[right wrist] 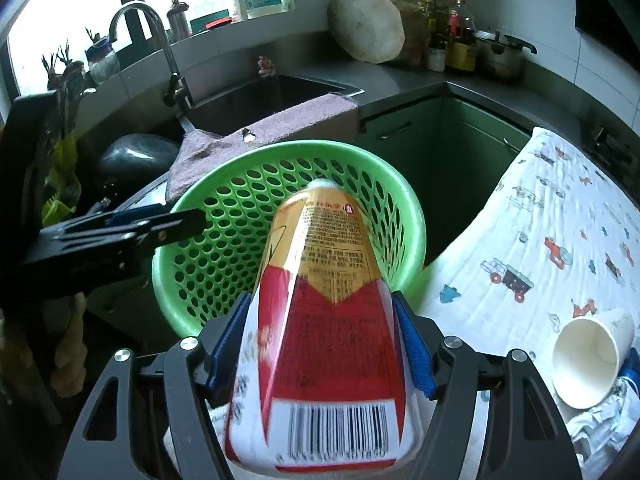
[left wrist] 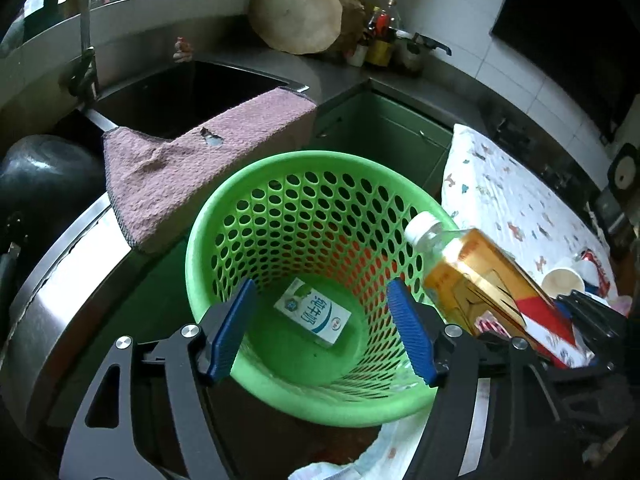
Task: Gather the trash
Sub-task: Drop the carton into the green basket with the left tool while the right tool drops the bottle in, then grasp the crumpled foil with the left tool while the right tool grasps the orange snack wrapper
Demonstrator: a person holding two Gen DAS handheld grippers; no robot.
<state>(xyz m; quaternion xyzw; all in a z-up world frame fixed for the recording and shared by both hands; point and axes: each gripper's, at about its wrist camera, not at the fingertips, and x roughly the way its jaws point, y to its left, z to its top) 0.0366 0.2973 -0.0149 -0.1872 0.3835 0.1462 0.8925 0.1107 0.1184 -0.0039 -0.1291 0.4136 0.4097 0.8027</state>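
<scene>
Right wrist view: right gripper (right wrist: 324,344) is clenching bottle (right wrist: 320,300) over green basket (right wrist: 404,216); left gripper (left wrist: 322,330) is hanging released w/ carton (left wrist: 313,316) lying below.

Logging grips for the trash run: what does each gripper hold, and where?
Right gripper clamps the bottle around its lower body. Left gripper holds nothing.

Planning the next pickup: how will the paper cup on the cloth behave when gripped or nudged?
The paper cup lies on its side, so a nudge would probably roll it in a curve. It looks empty and thin-walled, so likely very light and easily crushed by a firm squeeze.
</scene>
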